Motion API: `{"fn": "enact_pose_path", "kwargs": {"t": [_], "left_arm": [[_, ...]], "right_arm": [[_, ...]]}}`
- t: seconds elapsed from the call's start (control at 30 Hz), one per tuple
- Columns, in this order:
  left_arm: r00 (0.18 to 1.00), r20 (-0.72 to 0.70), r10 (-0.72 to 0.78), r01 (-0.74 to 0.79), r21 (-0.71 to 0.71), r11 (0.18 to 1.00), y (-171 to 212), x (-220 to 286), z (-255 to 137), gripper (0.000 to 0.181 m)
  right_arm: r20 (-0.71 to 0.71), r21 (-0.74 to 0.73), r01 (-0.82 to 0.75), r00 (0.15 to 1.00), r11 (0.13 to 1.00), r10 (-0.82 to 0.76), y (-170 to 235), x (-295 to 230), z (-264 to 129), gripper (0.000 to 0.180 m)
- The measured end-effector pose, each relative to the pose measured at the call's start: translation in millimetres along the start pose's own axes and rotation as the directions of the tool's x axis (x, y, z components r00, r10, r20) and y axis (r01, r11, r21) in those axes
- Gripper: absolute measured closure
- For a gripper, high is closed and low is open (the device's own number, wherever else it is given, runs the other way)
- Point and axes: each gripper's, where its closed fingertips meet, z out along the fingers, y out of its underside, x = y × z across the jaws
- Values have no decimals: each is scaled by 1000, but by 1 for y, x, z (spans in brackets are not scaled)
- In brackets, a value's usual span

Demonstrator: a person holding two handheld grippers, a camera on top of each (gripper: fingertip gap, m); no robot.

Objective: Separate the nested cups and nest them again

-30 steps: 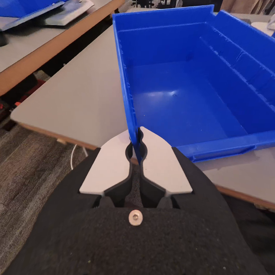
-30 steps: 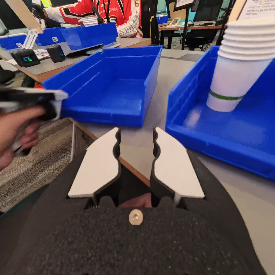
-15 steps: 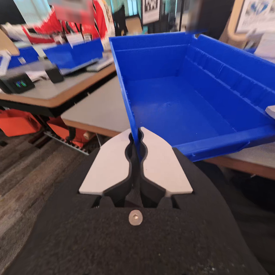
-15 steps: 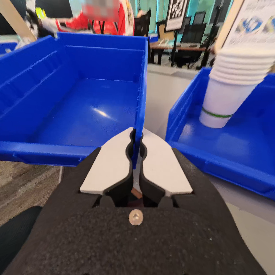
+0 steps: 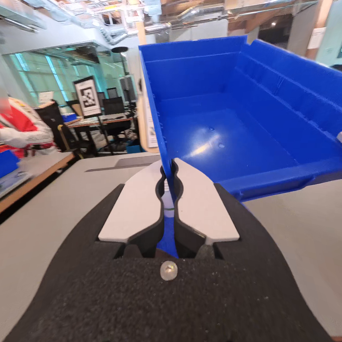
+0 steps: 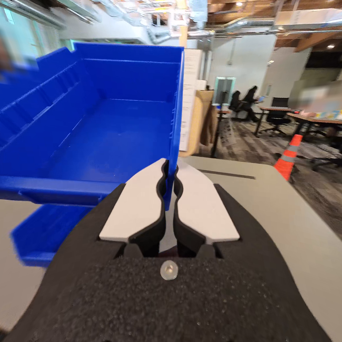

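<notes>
An empty blue bin (image 5: 231, 138) hangs in the air above the grey table (image 5: 55, 194), tilted, held from both sides. My left gripper (image 5: 169, 163) is shut on the bin's left wall, with both pads pressed on the thin blue edge. My right gripper (image 6: 171, 163) is shut on the right wall of the same bin (image 6: 101, 129). A sliver of a white cup with a green band (image 5: 167, 202) shows through the gap between my left fingers, below the lifted bin. The rest of the cup stack is hidden.
A second blue bin (image 6: 46, 231) sits on the table (image 6: 277, 203) under the lifted one. An orange traffic cone (image 6: 288, 155) stands on the floor past the table's right edge. Desks, chairs and people are farther back.
My right gripper moved to the empty bin and shut on its right wall. Both grippers then lifted the bin off the table, and it now hangs over the second bin.
</notes>
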Motion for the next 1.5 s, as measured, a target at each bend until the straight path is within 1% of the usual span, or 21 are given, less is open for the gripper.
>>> {"fn": "enact_pose_path", "kwargs": {"t": [0.1, 0.23, 0.33, 0.43, 0.53, 0.67, 0.77, 0.83, 0.93, 1.0, 1.03, 1.07, 1.13, 1.17, 1.23, 1.3, 1.33, 1.4, 1.43, 1.47, 1.5], "left_arm": [[995, -97, -14, 10, -42, 999, 11, 77, 39, 177], [979, -200, -47, 18, -142, 990, 44, 170, 76, 177], [971, -236, -50, 1, -203, 979, 70, 226, 96, 177], [968, -247, -44, -22, -259, 966, 98, 263, 110, 177], [970, -241, -45, -33, -309, 951, 124, 280, 115, 177], [967, -252, -23, -73, -365, 928, 158, 292, 113, 176], [965, -263, 17, -115, -362, 925, 170, 296, 109, 175], [959, -285, 7, -123, -393, 911, 178, 300, 105, 174], [949, -314, 11, -143, -399, 906, 180, 305, 105, 174], [939, -343, 36, -189, -426, 885, 187, 310, 104, 163], [939, -343, 36, -190, -425, 885, 187, 311, 103, 161], [937, -345, 45, -194, -412, 890, 186, 309, 101, 156], [934, -353, 56, -201, -389, 899, 179, 299, 91, 141], [929, -365, 55, -200, -372, 906, 173, 292, 83, 139], [917, -396, 35, -183, -341, 922, 160, 270, 63, 138], [910, -415, 8, -156, -325, 933, 147, 239, 38, 137], [910, -414, 5, -149, -317, 937, 141, 219, 26, 137], [930, -367, 16, -137, -307, 942, 135, 165, 9, 137], [948, -317, 12, -117, -316, 942, 135, 131, 5, 137], [968, -252, -13, -73, -328, 942, 136, 95, 2, 137], [982, -183, -50, -14, -333, 943, 139, 59, 2, 137]], "right_arm": [[-108, -72, 7, 994, 997, -14, 18, 78, 1, 177], [-192, -198, -22, 981, 980, -16, 66, 165, -1, 177], [-234, -267, -68, 972, 961, 4, 103, 216, 0, 177], [-236, -330, -105, 972, 938, 26, 139, 247, 4, 177], [-212, -382, -128, 976, 915, 48, 170, 259, 9, 177], [-207, -441, -117, 978, 890, 26, 198, 266, 7, 178], [-222, -458, -131, 975, 879, 30, 208, 268, 2, 178], [-233, -484, -139, 972, 864, 26, 215, 271, -3, 177], [-227, -478, -162, 972, 863, 56, 218, 274, -2, 178], [-221, -483, -137, 975, 865, 31, 218, 274, -2, 177], [-219, -481, -124, 976, 868, 18, 218, 275, -1, 176], [-229, -483, -117, 973, 868, 3, 219, 277, -3, 171], [-248, -499, -107, 969, 860, -23, 218, 279, -10, 148], [-264, -495, -105, 964, 863, -34, 212, 279, -15, 140], [-277, -431, -75, 960, 899, -52, 186, 269, -25, 136], [-247, -347, -20, 966, 938, -71, 150, 236, -32, 136], [-187, -305, 2, 980, 952, -62, 135, 204, -33, 137], [9, -248, -12, 1000, 969, 15, 119, 117, -31, 142], [133, -265, -50, 987, 963, 88, 124, 66, -30, 142], [235, -317, -64, 961, 946, 144, 137, 18, -28, 141], [283, -364, -49, 946, 930, 161, 153, -18, -24, 139]]}}
